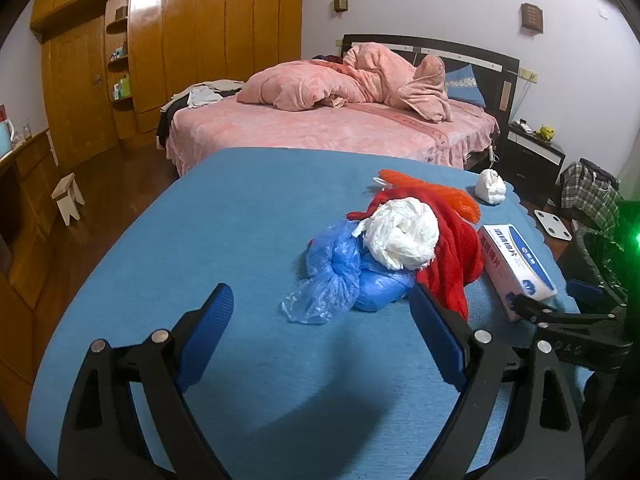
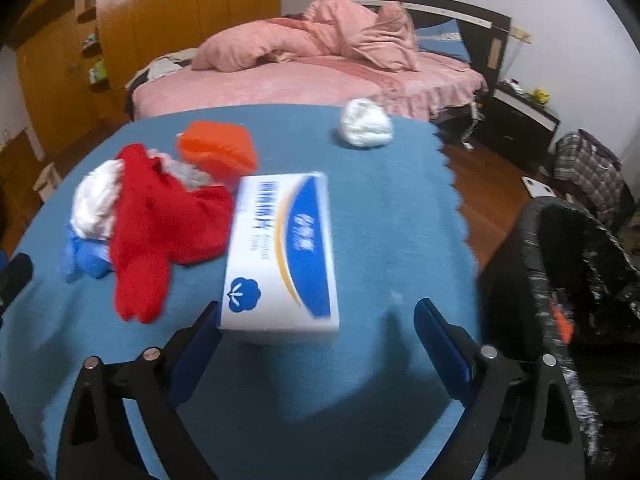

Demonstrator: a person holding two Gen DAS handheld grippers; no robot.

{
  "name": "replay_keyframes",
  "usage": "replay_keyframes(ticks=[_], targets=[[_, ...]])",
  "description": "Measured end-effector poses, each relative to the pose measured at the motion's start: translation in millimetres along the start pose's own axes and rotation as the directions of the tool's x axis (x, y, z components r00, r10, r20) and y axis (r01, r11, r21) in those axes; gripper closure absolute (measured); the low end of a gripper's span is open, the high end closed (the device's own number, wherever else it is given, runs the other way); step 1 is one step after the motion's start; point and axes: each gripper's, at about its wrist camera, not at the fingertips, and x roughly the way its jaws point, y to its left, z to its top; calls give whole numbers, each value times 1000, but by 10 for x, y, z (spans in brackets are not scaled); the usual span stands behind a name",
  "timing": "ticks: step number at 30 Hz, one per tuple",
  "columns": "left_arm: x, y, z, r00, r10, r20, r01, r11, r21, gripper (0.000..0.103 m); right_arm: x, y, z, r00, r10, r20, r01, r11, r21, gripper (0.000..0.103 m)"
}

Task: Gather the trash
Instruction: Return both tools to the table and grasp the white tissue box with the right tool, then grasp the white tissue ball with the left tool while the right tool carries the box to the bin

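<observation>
On the blue tablecloth [image 1: 200, 248] lies a heap: a crumpled blue plastic bag [image 1: 340, 280], a white plastic bag ball [image 1: 402, 236], a red cloth [image 1: 452, 256] and an orange bag [image 1: 436, 194]. A second white wad [image 1: 491, 187] sits at the far edge. A white and blue box [image 1: 516, 268] lies to the right. My left gripper [image 1: 322, 312] is open, just short of the blue bag. My right gripper [image 2: 318, 322] is open, its jaws on either side of the near end of the box [image 2: 284, 252]. The heap [image 2: 160, 216] and the far wad [image 2: 365, 123] show in the right wrist view.
A black trash bin [image 2: 568, 280] lined with a bag stands right of the table, holding something orange. Behind the table is a bed with pink bedding [image 1: 332, 128], a wooden wardrobe [image 1: 160, 40], a small stool [image 1: 68, 198] and a dark nightstand [image 1: 532, 156].
</observation>
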Motion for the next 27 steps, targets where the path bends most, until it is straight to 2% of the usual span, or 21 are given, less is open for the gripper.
replay_keyframes(ticks=[7, 12, 13, 14, 21, 24, 27], targets=[[26, -44, 9, 1000, -13, -3, 13, 1000, 0, 16, 71, -74, 38, 998, 68, 4, -68, 997, 35, 11], [13, -108, 101, 999, -28, 26, 28, 1000, -1, 16, 195, -20, 100, 994, 102, -29, -101, 995, 18, 29], [13, -131, 117, 999, -33, 29, 33, 999, 1, 16, 216, -5, 114, 993, 110, -35, -110, 994, 13, 36], [25, -173, 152, 998, -42, 37, 42, 999, 4, 18, 220, 3, 124, 993, 117, -36, -116, 993, 10, 44], [202, -434, 345, 995, -77, 64, 74, 996, 46, 36, 117, -52, 179, 992, 127, -10, -126, 992, 17, 45], [369, -503, 378, 996, -86, 32, 84, 995, 60, 50, 39, -125, 193, 991, 132, 5, -132, 991, 29, 45], [512, -530, 338, 996, -87, -3, 87, 994, 68, 54, -19, -190, 205, 990, 138, 14, -138, 990, 40, 45]])
